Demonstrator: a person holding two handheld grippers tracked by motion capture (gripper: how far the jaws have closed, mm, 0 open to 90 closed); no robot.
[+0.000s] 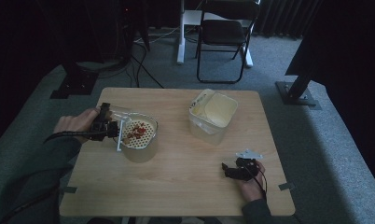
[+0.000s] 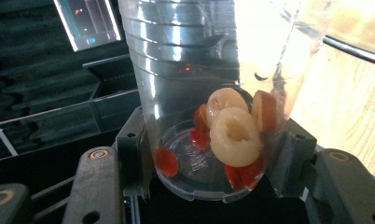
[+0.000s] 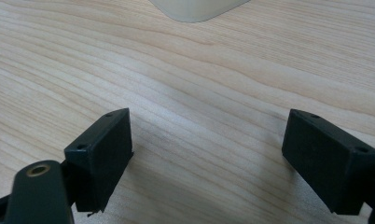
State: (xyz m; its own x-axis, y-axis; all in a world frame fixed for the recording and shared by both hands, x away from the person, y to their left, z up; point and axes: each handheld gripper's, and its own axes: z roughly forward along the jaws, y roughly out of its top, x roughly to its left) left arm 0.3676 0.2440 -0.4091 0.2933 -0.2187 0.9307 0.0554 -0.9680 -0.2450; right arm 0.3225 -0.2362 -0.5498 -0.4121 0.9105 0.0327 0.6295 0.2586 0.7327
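The left tool (image 1: 112,128) is clamped on a clear plastic cup (image 1: 116,113), its jaws pressing the cup's lower wall from both sides, and holds it tipped on its side over a pale perforated strainer basket (image 1: 150,136) that sits in a translucent tub (image 1: 141,154) near the left part of the wooden counter (image 1: 185,186). In the left gripper view the cup (image 2: 195,60) rises between the jaws, and at its bottom lie pale ring-shaped fruit slices (image 2: 235,135) with small red berries (image 2: 167,162) around them. More red pieces (image 1: 137,131) lie in the strainer just beyond the cup's mouth. A second pale container (image 1: 212,122) stands toward the counter's far right, well apart from the first. The right tool (image 1: 226,169) rests low at the near right edge, held in the person's right hand (image 1: 252,183); its jaws stand wide apart with bare wood between them, gripping nothing.
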